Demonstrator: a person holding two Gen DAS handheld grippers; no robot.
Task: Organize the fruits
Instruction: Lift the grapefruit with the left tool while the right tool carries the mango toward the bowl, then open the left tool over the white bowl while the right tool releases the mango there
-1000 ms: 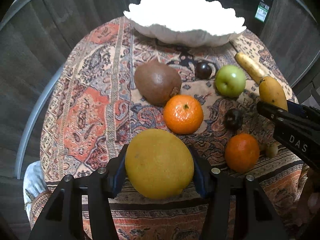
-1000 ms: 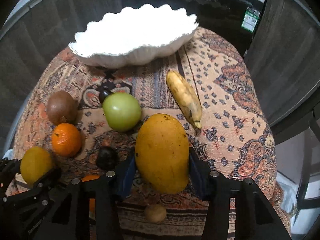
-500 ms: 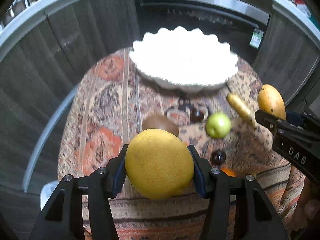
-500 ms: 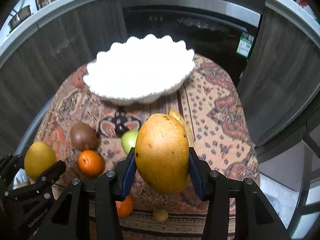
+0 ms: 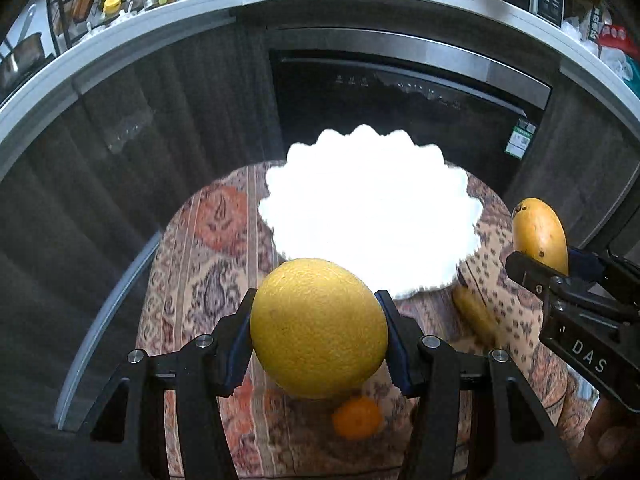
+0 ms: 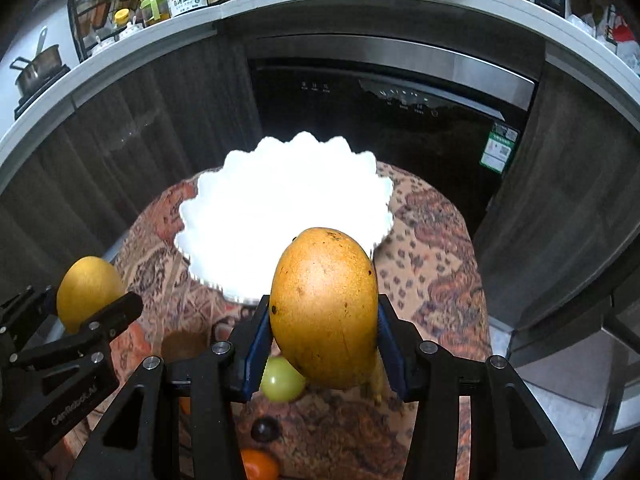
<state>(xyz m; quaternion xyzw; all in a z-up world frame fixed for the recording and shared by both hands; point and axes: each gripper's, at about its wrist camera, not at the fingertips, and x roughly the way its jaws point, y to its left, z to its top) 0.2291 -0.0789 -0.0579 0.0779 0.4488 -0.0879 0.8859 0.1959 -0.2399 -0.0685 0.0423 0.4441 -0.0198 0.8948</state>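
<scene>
My left gripper (image 5: 318,336) is shut on a large round yellow citrus (image 5: 319,326), held in the air above the patterned table. My right gripper (image 6: 324,340) is shut on a yellow-orange mango (image 6: 325,308), also lifted. Each gripper shows in the other's view: the mango (image 5: 540,236) at the right edge, the citrus (image 6: 88,290) at the left edge. A white scalloped bowl (image 5: 460,240) sits at the far end of the table, just beyond both fruits, overexposed inside. The same bowl (image 6: 200,216) fills the middle of the right wrist view.
On the cloth-covered table (image 5: 200,264) below lie a mandarin (image 5: 357,418), a banana (image 5: 474,316), a green apple (image 6: 282,380), a dark plum (image 6: 265,429), a kiwi (image 6: 184,344) and another orange (image 6: 260,465). Dark cabinets and an oven (image 6: 380,120) stand behind the table.
Both grippers have risen from the table with their fruits and tipped forward. The bowl now sits nearer the centre, and the counter and oven have come into view.
</scene>
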